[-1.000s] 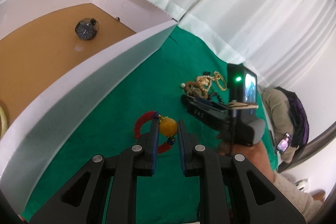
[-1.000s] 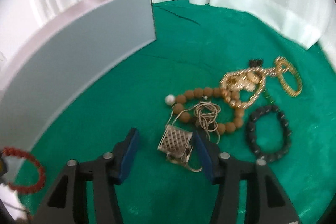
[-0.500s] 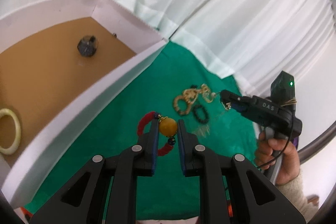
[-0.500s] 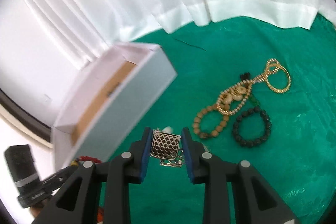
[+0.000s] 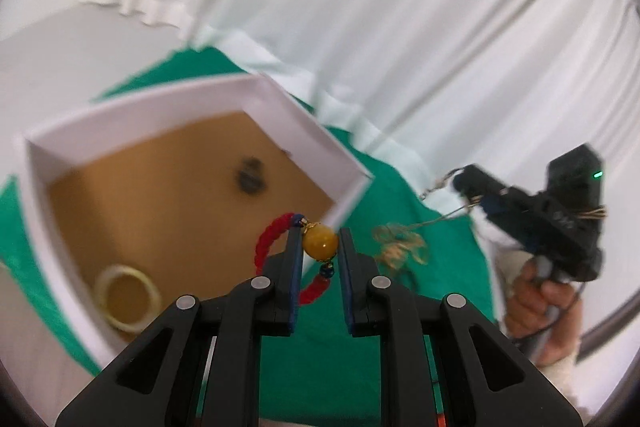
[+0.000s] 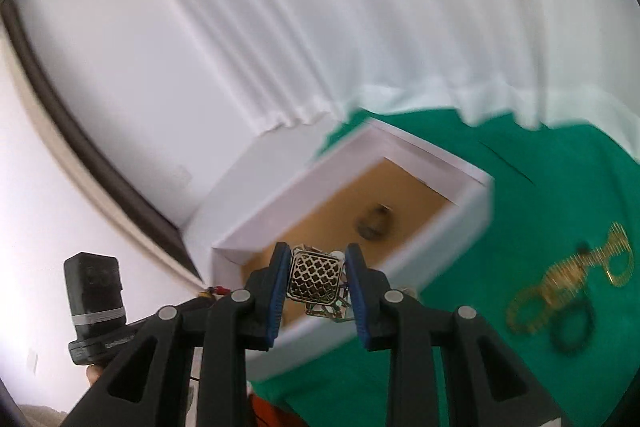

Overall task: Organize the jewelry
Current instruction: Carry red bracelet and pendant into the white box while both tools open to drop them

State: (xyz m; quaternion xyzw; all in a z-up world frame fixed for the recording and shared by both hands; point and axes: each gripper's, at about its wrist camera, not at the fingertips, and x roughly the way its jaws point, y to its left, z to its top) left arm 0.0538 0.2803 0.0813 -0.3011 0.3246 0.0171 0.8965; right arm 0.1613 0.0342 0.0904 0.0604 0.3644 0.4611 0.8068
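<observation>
Two grippers are hovering over a white cardboard box w/ tan floor [image 5: 340,151]: left gripper [image 5: 320,247] is clamping a red cord bracelet w/ amber bead [image 5: 319,243], right gripper [image 6: 317,277] is clenching a gold lattice square pendant [image 6: 315,277]. Gold chains [image 6: 560,279] are lying on the green-clothed counter [image 6: 540,187].

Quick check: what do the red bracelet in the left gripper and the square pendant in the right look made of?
Red bracelet: looks like twisted cord, matte, with a glossy amber-yellow bead, resin or stone.
Square pendant: pale gold metal by its shine, pierced in a lattice pattern.
</observation>
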